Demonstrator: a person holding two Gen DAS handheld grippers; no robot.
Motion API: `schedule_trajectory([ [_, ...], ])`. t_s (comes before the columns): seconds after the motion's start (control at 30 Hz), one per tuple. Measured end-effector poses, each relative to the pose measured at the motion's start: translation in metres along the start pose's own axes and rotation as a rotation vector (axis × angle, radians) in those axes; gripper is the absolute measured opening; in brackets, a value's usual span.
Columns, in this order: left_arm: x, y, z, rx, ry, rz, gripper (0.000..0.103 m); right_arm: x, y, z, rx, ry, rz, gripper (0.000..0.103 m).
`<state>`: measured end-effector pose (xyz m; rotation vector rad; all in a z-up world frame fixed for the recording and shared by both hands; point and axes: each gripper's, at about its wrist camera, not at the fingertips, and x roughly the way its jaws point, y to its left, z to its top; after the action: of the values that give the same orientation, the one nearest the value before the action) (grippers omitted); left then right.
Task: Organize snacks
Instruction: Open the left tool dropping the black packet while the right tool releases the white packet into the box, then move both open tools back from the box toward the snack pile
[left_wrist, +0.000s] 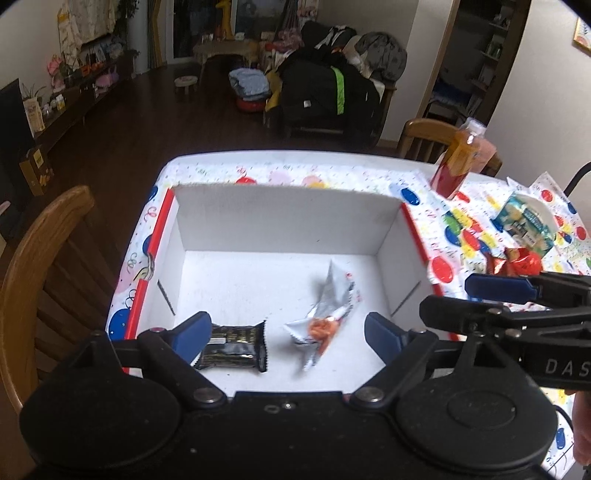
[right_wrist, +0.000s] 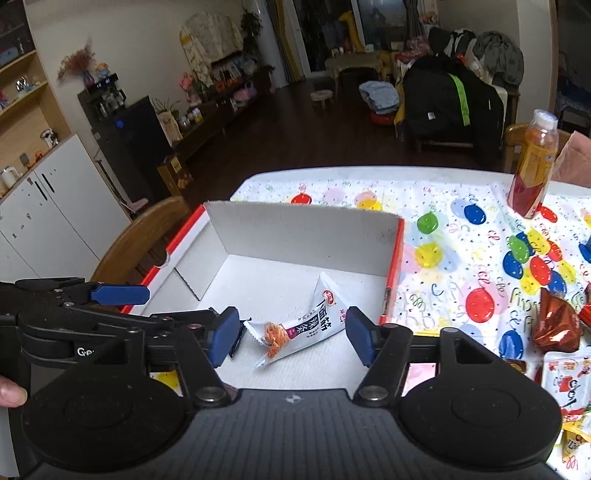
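Note:
A white cardboard box (left_wrist: 288, 221) with red edges stands on the balloon-print tablecloth (right_wrist: 461, 229). On its floor lie a black snack packet (left_wrist: 232, 347) and a white packet with orange noodles printed on it (right_wrist: 299, 328), which looks blurred in the left wrist view (left_wrist: 325, 317). My left gripper (left_wrist: 288, 338) hangs open over the box's near edge, its left fingertip above the black packet. Beside it, my right gripper (right_wrist: 291, 338) is open over the white packet without touching it. Both grippers hold nothing.
More snacks lie right of the box: a red-brown packet (right_wrist: 557, 325), a white and red packet (right_wrist: 569, 380) and a blue and white bag (left_wrist: 524, 225). An orange drink bottle (right_wrist: 533, 166) stands at the far right. A wooden chair (left_wrist: 44, 266) is at the table's left.

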<state>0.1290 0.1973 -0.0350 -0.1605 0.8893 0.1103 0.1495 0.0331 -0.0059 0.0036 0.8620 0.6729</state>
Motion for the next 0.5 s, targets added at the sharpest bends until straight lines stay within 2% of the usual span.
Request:
schedule_trajectory([
  [0.27,-0.028,-0.025,-0.005,0.022,-0.072,-0.023,0.094,-0.048,-0.02,-0.009,0.02,-0.081,0.038,0.078],
  [0.5,-0.054,-0.056,-0.009,0.033,-0.159,-0.06,0.099,-0.089,-0.046,-0.028,0.029,-0.146,0.051,0.085],
])
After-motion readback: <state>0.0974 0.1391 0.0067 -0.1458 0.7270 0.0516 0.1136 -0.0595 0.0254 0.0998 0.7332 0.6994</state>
